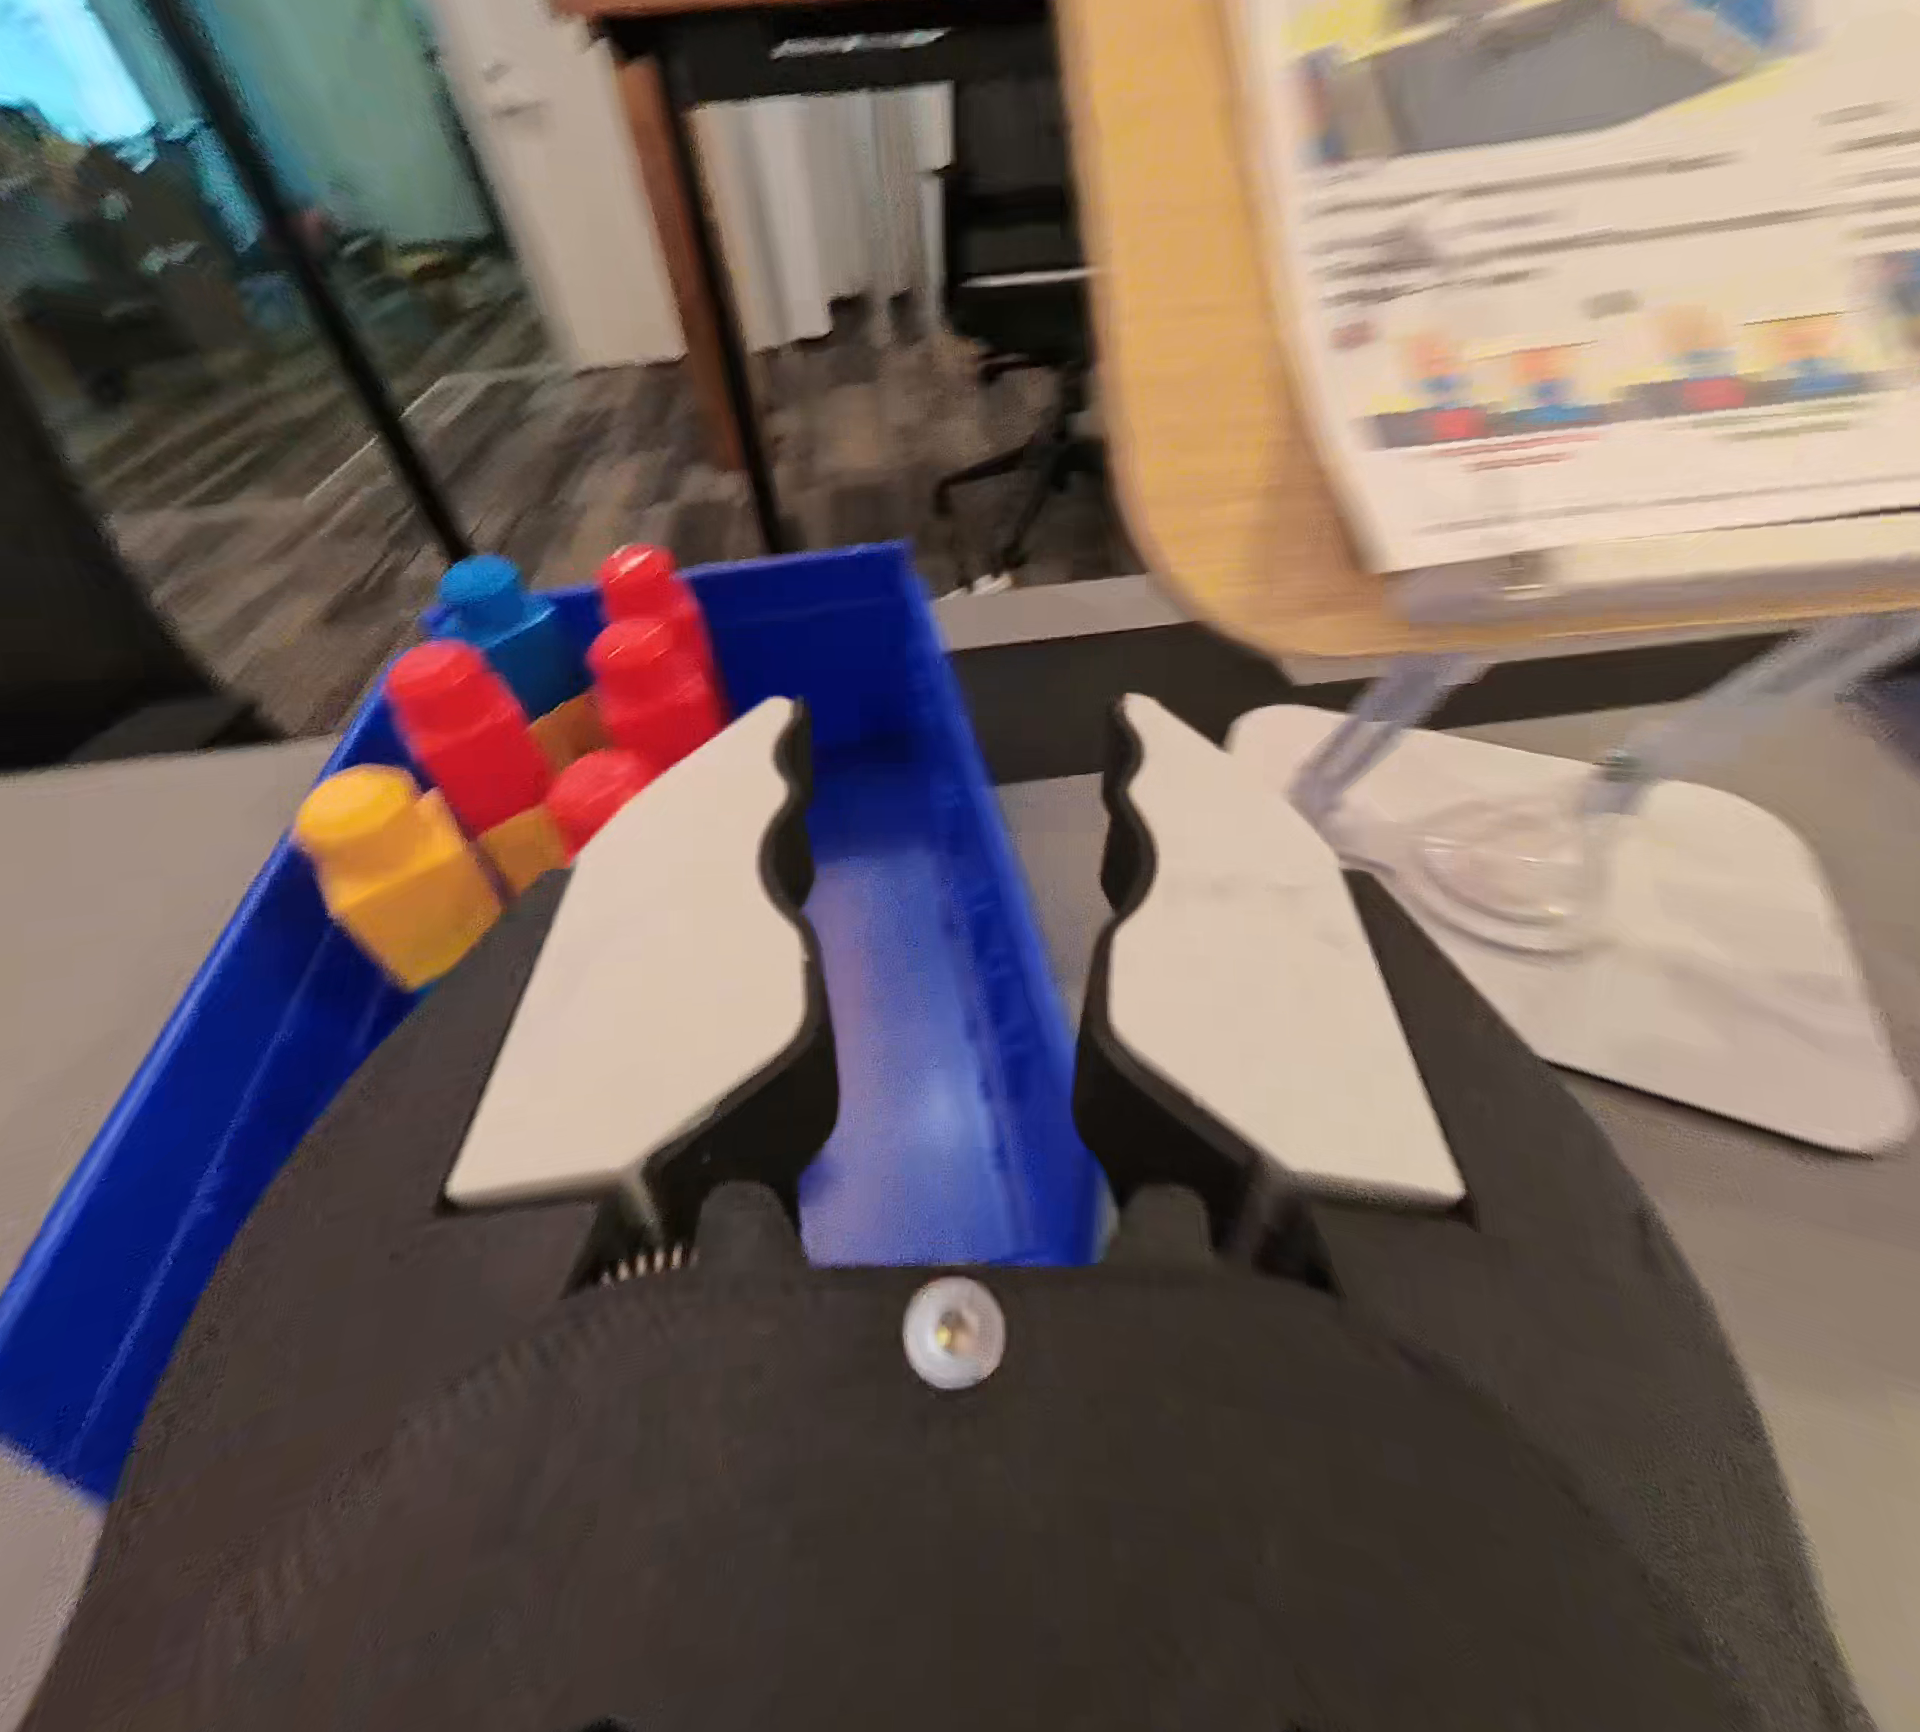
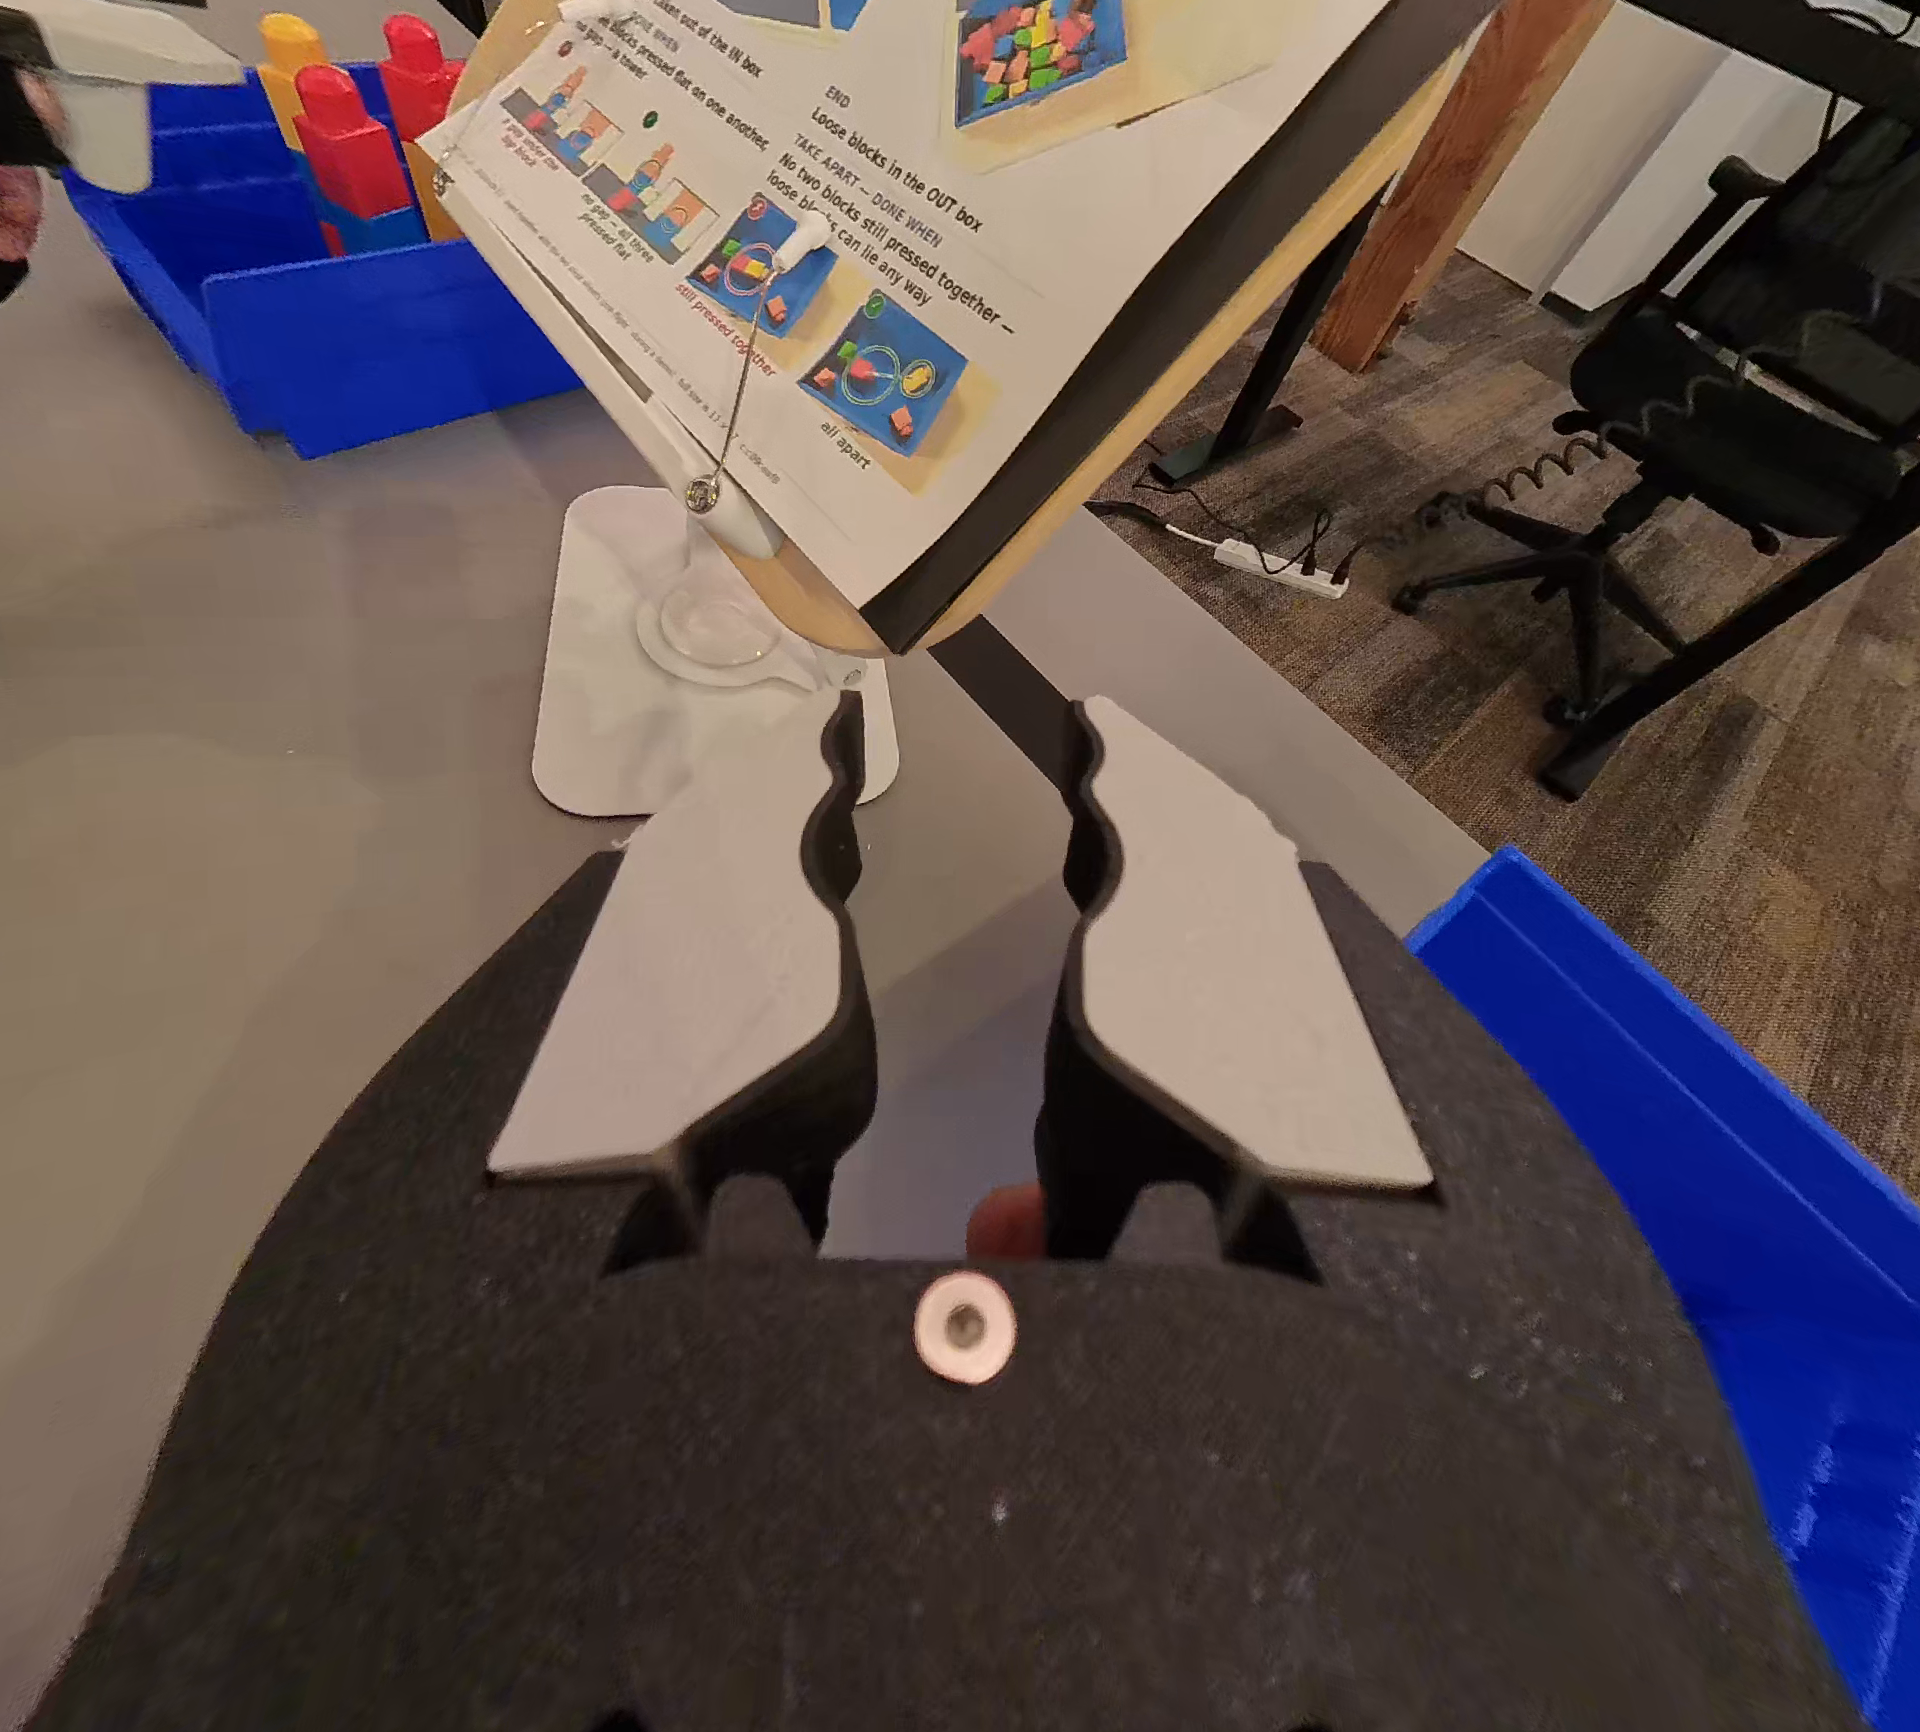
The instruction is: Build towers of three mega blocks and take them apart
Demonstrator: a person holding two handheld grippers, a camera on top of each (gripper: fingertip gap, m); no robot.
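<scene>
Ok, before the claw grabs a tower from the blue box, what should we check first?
1. Left gripper open with nothing between its fingers: ok.
2. Right gripper open and empty too: ok.
3. Towers standing upright in the blue bin: ok.
4. Left gripper lined up on a tower: not ok, it points at the bin's bare part beside them.
5. Instruction stand apart from the bin: ok.
6. Each tower fully pressed together: cannot tell, too blurred.

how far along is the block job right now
Done: towers stand built in the blue bin. In hand: nothing; the left gripper is open over that bin, and the right gripper is open above the table. Left: taking every tower apart.
</scene>
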